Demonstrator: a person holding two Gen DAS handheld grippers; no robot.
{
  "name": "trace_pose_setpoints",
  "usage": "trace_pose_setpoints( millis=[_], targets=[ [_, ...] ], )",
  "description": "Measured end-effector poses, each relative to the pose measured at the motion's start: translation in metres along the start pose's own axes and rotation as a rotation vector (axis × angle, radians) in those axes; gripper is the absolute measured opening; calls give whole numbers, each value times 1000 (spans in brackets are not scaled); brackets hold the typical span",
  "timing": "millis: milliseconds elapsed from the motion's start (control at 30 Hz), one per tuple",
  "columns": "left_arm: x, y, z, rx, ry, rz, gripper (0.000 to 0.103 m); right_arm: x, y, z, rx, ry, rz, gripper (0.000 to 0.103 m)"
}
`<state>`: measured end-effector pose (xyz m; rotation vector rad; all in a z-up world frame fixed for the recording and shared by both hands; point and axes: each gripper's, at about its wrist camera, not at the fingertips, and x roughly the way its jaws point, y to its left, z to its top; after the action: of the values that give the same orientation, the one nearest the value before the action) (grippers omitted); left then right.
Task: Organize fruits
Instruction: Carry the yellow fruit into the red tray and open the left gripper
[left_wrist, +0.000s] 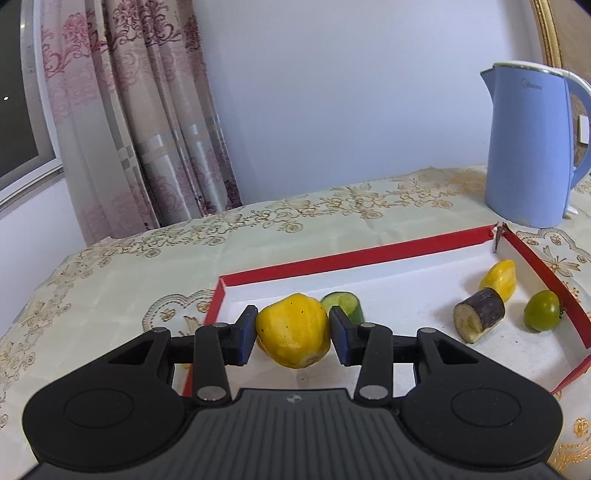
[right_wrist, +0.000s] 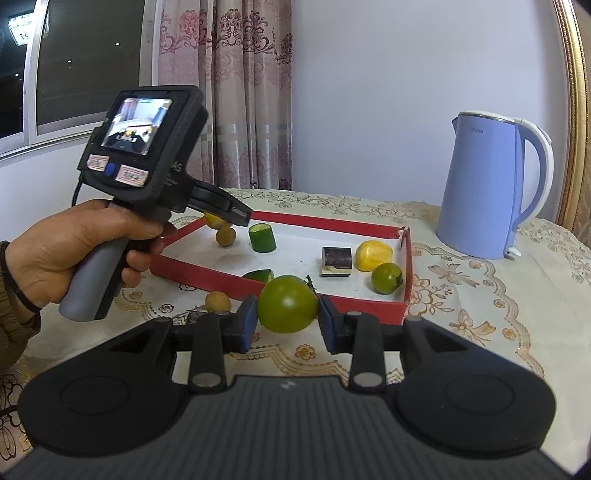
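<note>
Right gripper (right_wrist: 285, 323) clamped on green tomato (right_wrist: 287, 303), before the red tray's (right_wrist: 207, 275) near edge. Left gripper (left_wrist: 293, 334) clamps yellow fruit (left_wrist: 293, 334) over tray's left end. I judge both smooth, bruisable; grip at widest girth.

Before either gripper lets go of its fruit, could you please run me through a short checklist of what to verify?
1. Left gripper grips the yellow fruit with both pads: ok.
2. Yellow fruit is over the red tray: ok.
3. Right gripper grips the large green tomato: ok.
4. Green tomato is over the tray: not ok, it sits in front of the near wall.
5. Free tray floor beside the cucumber piece: ok.
6. Loose small brown fruit on the tablecloth still outside the tray: not ok.
</note>
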<state>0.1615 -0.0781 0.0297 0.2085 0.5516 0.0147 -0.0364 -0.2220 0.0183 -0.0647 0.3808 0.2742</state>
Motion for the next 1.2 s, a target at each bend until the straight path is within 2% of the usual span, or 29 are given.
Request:
trace_pose_setpoints(
  millis=[333,867,967,1100,1200],
  targets=[
    [15,24,-17,-46,72,49,42,2,-2,-1,4,0,4,33],
    [27,36,-24,-88,108,63,43,2,2,1,-12,6,10,33],
    [26,36,-22,-88,100,62,45,2,3,1,-13,9,12,33],
    [24,37,-21,-101,96,49,58,3,3,0,-14,10,11,33],
    [22,36,-20,-103,92,43,63,2,3,0,-15,8,10,33]
  ],
)
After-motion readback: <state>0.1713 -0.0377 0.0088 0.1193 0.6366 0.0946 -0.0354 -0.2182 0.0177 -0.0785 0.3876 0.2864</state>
